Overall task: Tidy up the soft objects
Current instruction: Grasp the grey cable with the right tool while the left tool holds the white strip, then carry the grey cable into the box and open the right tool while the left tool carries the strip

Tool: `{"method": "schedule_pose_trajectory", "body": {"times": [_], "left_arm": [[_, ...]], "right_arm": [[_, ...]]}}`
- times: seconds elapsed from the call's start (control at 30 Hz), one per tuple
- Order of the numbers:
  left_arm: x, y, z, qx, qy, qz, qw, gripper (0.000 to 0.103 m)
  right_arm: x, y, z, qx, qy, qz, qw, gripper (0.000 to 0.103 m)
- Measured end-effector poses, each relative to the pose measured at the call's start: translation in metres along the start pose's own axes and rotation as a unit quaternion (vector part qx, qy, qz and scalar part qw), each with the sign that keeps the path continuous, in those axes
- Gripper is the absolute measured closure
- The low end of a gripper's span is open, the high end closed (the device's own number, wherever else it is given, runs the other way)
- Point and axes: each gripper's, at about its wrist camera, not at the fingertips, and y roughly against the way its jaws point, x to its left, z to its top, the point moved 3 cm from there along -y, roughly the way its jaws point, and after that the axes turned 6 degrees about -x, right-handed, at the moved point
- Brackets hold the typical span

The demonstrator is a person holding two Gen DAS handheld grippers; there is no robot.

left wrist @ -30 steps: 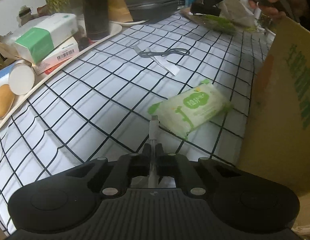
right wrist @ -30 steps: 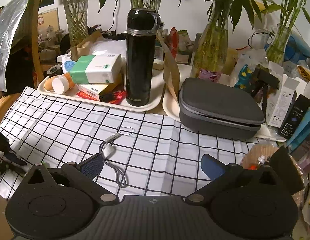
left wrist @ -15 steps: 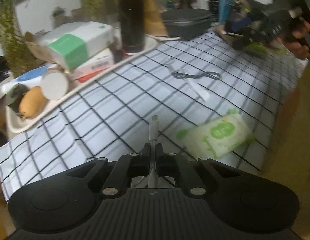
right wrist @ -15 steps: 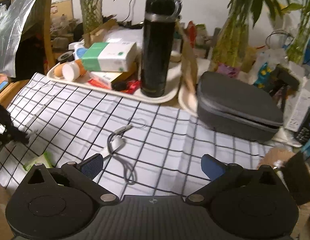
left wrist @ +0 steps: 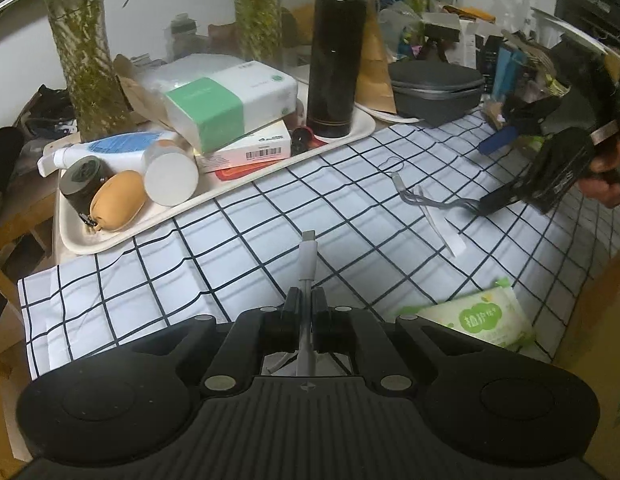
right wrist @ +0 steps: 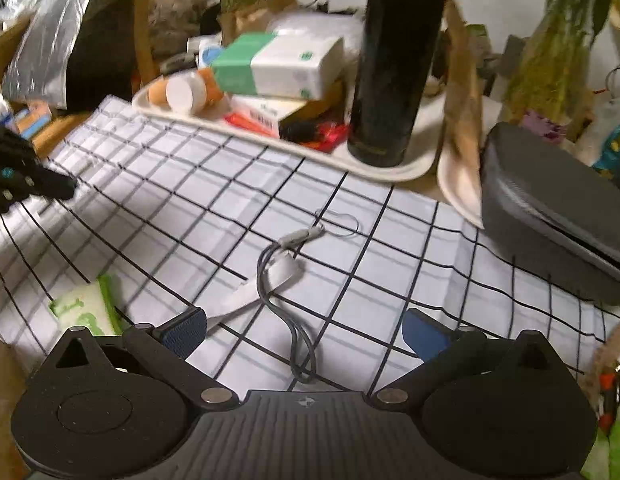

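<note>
1. The grey lanyard cord lies in a loose loop on the checked tablecloth, straight ahead of the right gripper and between its 2 blue-padded fingers. A white strip lies across it, touching or just under the cord. I judge the cord to be very light and limp; it will sag and trail when lifted, so the doubled loop nearest the gripper looks like the best place to pinch, where 2 strands run together.

2. The right gripper's jaws are spread wide, with nothing between the pads and nothing touched yet. It points steeply down at the cloth.

3. The left gripper has its jaws pressed together on a thin white adapter cable, whose plug end sticks out ahead of the fingertips. The short stub stands stiff enough to hold its line, though the cable is surely light and bendy.

4. A green and white tissue pack lies flat on the cloth to the right of the left gripper, just beside a cardboard box wall. It should be soft and squashy, easy to grip across its narrow side, with a slick plastic wrapper that may slip.

5. From the left view, the right gripper appears above the far end of the same grey cord.
</note>
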Motion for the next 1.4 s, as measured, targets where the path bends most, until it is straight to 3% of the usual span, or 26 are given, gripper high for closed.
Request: {"method": "schedule_pose_trajectory", "body": {"times": [0.07,0.17,0.3,0.4,0.57,0.6,0.7,1.4], "left_arm": [[-0.001,0.0,-0.001,0.001,-0.002,0.001,1.0,0.097],[0.001,-0.001,-0.004,0.004,-0.001,-0.002,1.0,0.097],[0.004,0.0,-0.006,0.005,0.003,-0.003,1.0,0.097],[0.006,0.001,-0.006,0.004,0.007,-0.004,1.0,0.098],[0.007,0.001,-0.006,0.004,0.007,-0.003,1.0,0.099],[0.007,0.001,-0.006,0.002,0.008,-0.004,1.0,0.099],[0.007,0.003,-0.004,-0.004,0.013,-0.007,0.9999,0.099],[-0.023,0.012,0.013,-0.03,0.0,-0.014,0.9995,0.1]], "right_arm": [[0.003,-0.01,0.0,0.008,0.014,-0.02,1.0,0.001],[0.009,-0.018,0.004,0.004,0.021,-0.001,1.0,0.008],[0.02,-0.034,0.005,0.018,0.042,0.01,0.999,0.032],[0.027,-0.042,0.003,0.022,0.061,0.016,0.998,0.04],[0.029,-0.042,0.006,0.026,0.05,0.032,0.998,0.074],[0.03,-0.042,0.006,0.028,0.051,0.034,0.998,0.087],[0.032,-0.039,0.006,0.03,0.061,0.034,0.997,0.098],[0.032,0.051,0.032,-0.088,0.072,0.009,0.993,0.098]]}}
